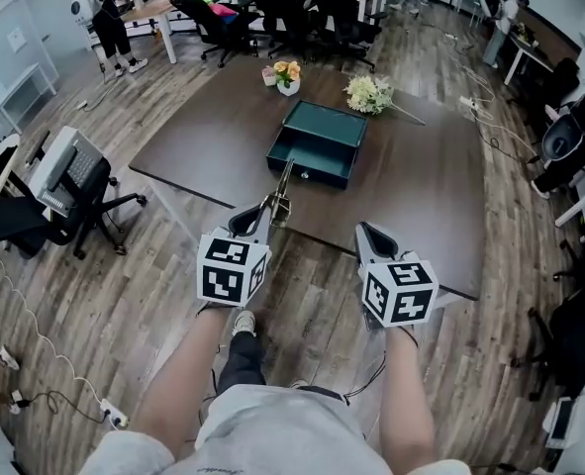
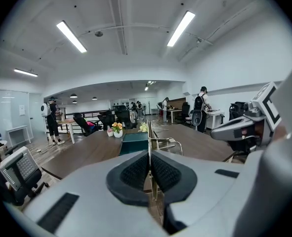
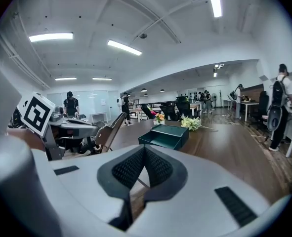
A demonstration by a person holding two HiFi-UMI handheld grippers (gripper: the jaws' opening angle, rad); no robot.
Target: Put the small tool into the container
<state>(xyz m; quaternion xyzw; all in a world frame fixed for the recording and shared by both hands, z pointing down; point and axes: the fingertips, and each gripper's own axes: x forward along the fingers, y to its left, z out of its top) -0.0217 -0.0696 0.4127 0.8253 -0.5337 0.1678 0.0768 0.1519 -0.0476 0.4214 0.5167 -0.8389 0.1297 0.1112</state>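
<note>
Here I hold the small tool (image 1: 285, 180) in the left gripper (image 1: 275, 206). In the left gripper view the two black pads are pressed together on it, and the small tool (image 2: 149, 141) shows as a thin metal strip, edge-on, that stands out straight ahead of the left gripper (image 2: 149, 156). It is in the air on the near side of the container (image 1: 310, 163), not inside it. From the head view its far end points at the near left corner of the container, but I cannot tell if it touches the wall there.

The container is a dark green open box. It sits on the brown tabletop (image 1: 426, 201), and I see nothing lying in it. In the left gripper view the container (image 2: 134, 143) is directly ahead, just left of the strip.

The right gripper (image 1: 368, 233) is beside the left one, to the right of the container and nearer to me than it. In its own view the right gripper (image 3: 145, 151) has its pads closed tip to tip with nothing between them, and the container (image 3: 164, 136) is ahead, a little to the right.

Behind the container there are a pot of yellow flowers (image 1: 287, 74) and, right of it, a white bouquet (image 1: 369, 93). Office chairs (image 1: 292, 13) stand further behind the container, beyond the tabletop.
</note>
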